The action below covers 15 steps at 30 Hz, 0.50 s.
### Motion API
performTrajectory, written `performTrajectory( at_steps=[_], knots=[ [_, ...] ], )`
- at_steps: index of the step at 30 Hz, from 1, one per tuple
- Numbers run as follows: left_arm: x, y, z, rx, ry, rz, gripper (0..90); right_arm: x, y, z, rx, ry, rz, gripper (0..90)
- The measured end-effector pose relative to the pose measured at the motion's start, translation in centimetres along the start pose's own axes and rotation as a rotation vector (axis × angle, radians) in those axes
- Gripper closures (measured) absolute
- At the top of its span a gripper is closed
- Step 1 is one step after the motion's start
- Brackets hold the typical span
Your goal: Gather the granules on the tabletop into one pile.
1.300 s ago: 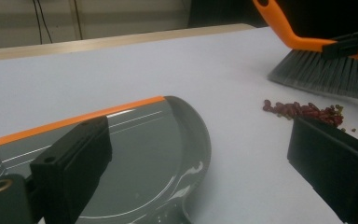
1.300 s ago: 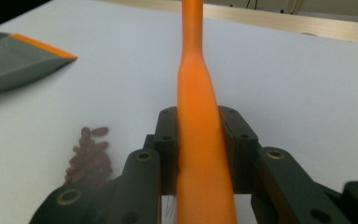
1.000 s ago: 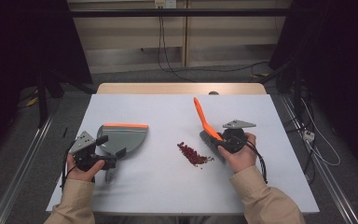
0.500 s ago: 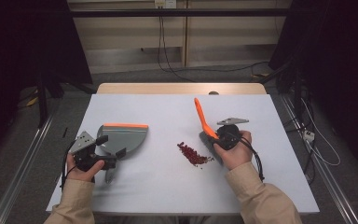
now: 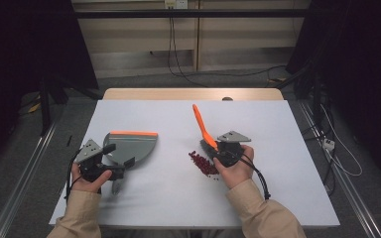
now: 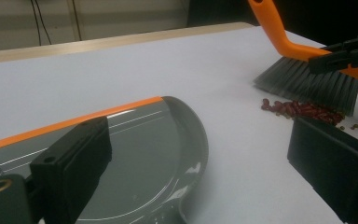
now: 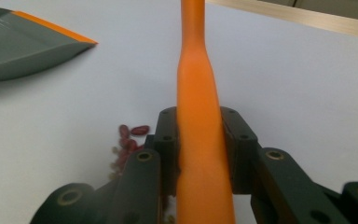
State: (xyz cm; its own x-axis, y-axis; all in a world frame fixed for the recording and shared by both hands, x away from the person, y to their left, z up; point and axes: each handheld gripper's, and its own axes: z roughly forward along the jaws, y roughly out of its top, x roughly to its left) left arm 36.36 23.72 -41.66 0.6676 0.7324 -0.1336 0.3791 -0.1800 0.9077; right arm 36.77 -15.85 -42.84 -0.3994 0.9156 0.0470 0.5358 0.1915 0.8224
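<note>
High view: nearest the camera, 2 tan-sleeved forearms come in from the bottom edge, each hand holding a gripper. No brand, label or writing can be read on any of the things. The left gripper (image 5: pixel 110 171) sits at the near left of the white table (image 5: pixel 278 198), at the grey dustpan (image 5: pixel 131 146) where its handle runs out; the left gripper view shows 2 black jaws standing apart, the dustpan's bowl lying between and ahead of them, but whether they press on the handle cannot be told. The dustpan lies flat, its orange lip (image 5: pixel 133 133) on the far side. To the right, the right gripper (image 5: pixel 217 148) has its jaws clamped on the orange handle of the hand brush (image 5: pixel 202 126); in the right gripper view the handle (image 7: pixel 198 107) runs straight up between the 2 jaws, held on both sides. The brush's grey bristles (image 6: pixel 307 84) rest just beside a small pile of red beans (image 5: pixel 201 162), which lies between brush and dustpan, well apart from the dustpan. Farther off, the handle tip points toward the table's wooden far edge (image 5: pixel 188 93).
</note>
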Motion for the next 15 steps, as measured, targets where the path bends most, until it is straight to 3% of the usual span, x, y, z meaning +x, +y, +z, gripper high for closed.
performTrajectory(
  at_steps=[6,15],
  knots=[
    [0.0,0.0,0.0,-0.002,0.000,-0.001,6.0,0.9,0.4,0.9,-0.015,0.008,-0.033,71.5],
    [0.1,0.0,-0.1,-0.003,-0.001,0.000,6.0,-0.4,0.8,-0.3,-0.059,0.023,0.004,71.5]
  ],
)
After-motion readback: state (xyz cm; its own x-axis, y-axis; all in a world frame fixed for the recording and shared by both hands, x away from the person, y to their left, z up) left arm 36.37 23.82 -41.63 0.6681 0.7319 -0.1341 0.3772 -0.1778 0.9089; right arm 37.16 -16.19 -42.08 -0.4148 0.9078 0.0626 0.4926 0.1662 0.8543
